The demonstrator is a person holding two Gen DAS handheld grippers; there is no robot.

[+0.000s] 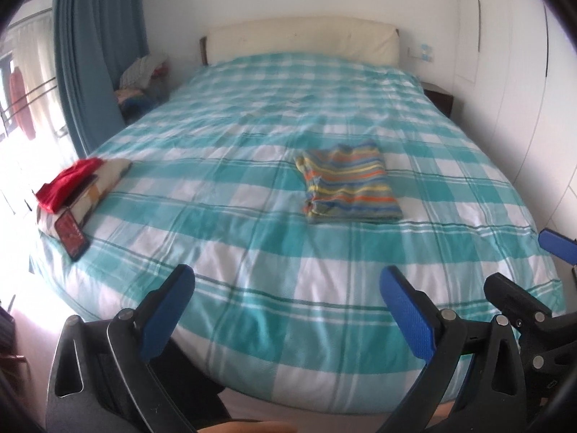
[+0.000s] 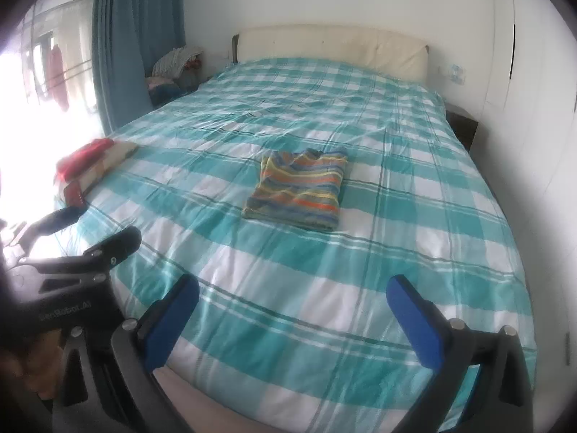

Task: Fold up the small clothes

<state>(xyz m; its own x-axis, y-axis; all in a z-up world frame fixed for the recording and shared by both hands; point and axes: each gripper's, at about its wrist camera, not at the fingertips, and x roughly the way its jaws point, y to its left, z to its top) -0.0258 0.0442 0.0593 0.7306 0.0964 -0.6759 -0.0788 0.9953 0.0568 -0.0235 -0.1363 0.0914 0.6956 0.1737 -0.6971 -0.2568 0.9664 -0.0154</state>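
The striped top (image 1: 351,184) lies folded in a neat rectangle in the middle of the bed (image 1: 252,252), so the folding looks done, while the left gripper (image 1: 288,310) and right gripper (image 2: 292,315) hover at the near edge, jaws spread and holding nothing.

Bed (image 1: 252,187) w/ teal-white check cover, cream headboard (image 1: 299,38) at 12 o'clock. Folded striped garment (image 1: 348,184) lies flat near centre, slightly toward 1 o'clock. At 9 o'clock edge: folded patterned pile (image 1: 104,184) w/ red cloth (image 1: 68,184) on top, red phone (image 1: 70,232) just beside it.
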